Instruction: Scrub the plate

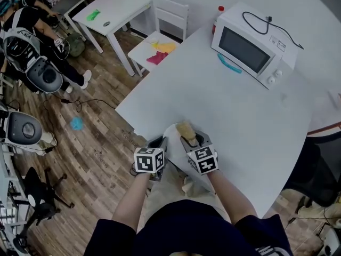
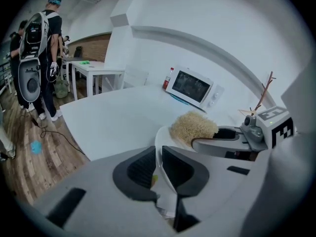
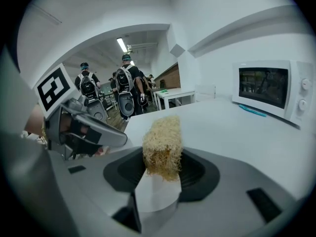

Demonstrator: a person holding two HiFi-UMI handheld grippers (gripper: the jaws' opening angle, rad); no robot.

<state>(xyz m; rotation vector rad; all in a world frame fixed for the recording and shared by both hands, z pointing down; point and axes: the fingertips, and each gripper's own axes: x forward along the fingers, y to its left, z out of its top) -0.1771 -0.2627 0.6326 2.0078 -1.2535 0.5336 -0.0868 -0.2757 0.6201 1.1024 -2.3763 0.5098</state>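
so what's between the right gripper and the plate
A straw-coloured scrub pad, clamped by the right gripper and resting against the white plate; the right gripper view shows it best.

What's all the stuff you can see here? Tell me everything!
table: one, white, big
microwave: one, white, table's far side
bottle: one, red and white, beside microwave
plate: one, white, table's near edge
scrubber: one, tan, over plate
chair: one, white, beyond table
cloths: two, yellow and pink, on chair
small table: one, white, far left
people: several, dark clothes, left
left gripper: grey, shut on plate's rim
right gripper: grey, shut on scrubber
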